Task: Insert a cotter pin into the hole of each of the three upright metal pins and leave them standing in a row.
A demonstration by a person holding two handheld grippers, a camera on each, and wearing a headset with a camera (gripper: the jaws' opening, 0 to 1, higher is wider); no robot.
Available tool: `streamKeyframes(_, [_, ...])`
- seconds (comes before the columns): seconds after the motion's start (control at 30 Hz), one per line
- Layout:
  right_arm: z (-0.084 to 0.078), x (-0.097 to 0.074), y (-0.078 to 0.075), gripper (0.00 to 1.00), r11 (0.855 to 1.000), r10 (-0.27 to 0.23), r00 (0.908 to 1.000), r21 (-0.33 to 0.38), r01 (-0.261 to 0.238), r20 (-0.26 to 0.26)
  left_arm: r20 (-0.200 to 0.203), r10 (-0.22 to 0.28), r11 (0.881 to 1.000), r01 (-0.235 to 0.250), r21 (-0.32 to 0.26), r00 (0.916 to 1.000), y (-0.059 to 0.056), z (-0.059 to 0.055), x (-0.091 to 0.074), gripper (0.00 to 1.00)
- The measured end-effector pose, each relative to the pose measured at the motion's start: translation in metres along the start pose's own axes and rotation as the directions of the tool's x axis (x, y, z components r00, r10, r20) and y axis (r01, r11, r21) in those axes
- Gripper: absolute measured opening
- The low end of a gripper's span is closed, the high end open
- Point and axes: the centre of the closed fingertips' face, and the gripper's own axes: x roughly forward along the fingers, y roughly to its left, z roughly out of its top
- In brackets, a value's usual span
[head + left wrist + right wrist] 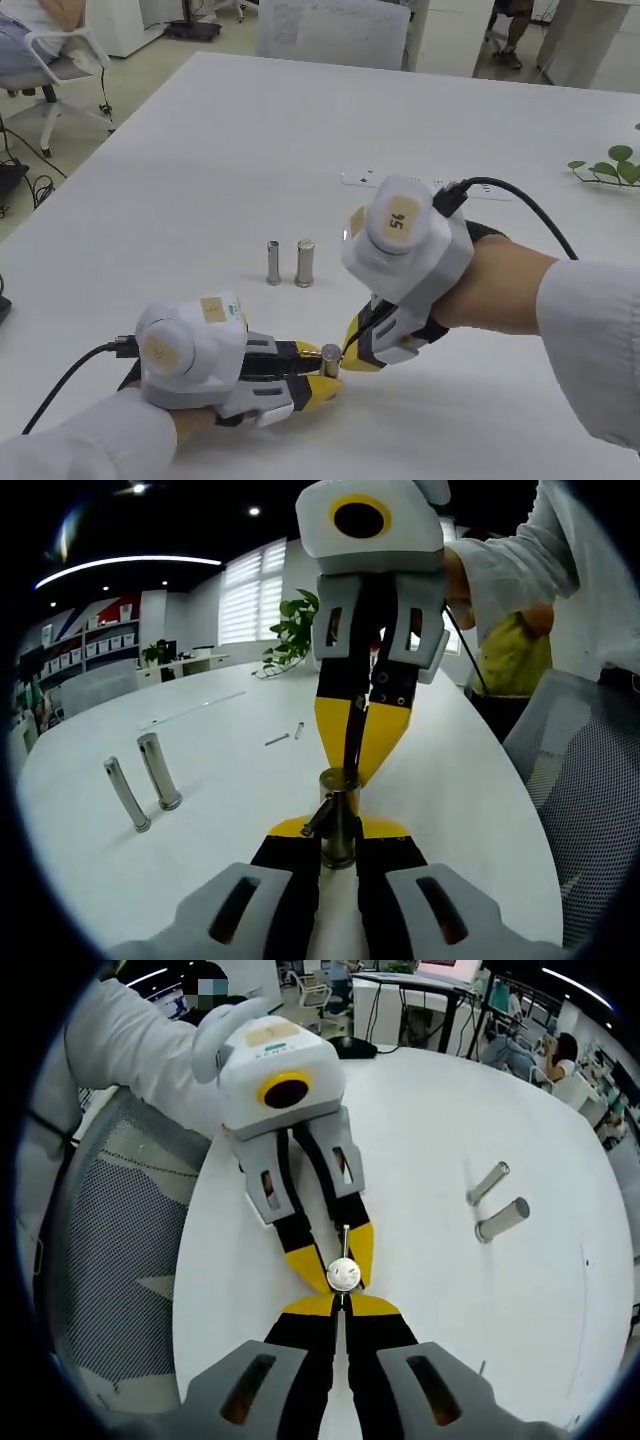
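**Both grippers meet at one pin near the bench's front**

On the left, the left gripper (322,368) lies low over the white bench (200,150) and points right. Its jaws are closed on the held pin (330,357). In the left gripper view this pin stands upright between the yellow fingertips (292,827). It is gripped low on its shaft, and its flat top stands clear above them.

Farther back, and a little left of the held pin, the slim pin (273,262) and the stout pin (305,263) stand upright side by side. They are near each other but apart, with the slim one on the left, and both are well apart from the grippers. The right gripper view shows the same pair off to the right of the work.

The right gripper (356,352) comes down from the right and far side, with its yellow tips at the top of the held pin. Its jaws are drawn together on the cotter pin (352,742), which shows as a thin dark strip running down between the fingers to the pin's head. A short metal end sticks out of the held pin's side just under its top, on the side facing the left gripper. I cannot tell whether this is the cotter pin's tip.

In the left gripper view, two small thin pieces (279,740) lie far out on the bench, too small to identify. At the right edge of the bench, a leafy plant (610,165) reaches in.
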Motion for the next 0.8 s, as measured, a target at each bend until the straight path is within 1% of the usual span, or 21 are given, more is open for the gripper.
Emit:
streamKeyframes(0.17, [0.0006,0.0002,0.0002,0.04,1.000,-0.002,1.0000,-0.004,0.002,-0.005,0.002,0.001,1.000,-0.001,-0.001,1.0000,-0.0001,0.0000,-0.0002,0.10])
streamKeyframes(0.53, [0.0005,0.0002,0.0014,0.05,1.000,0.004,1.0000,0.015,-0.004,0.000,0.004,0.001,1.000,-0.001,-0.004,1.0000,0.0002,-0.0003,-0.0004,0.10])
streamKeyframes(0.8, [-0.0005,0.0005,0.0025,0.10,1.000,0.005,1.0000,0.025,-0.005,0.005,0.004,0.002,1.000,-0.002,-0.001,1.0000,-0.0002,0.0001,-0.0003,0.11])
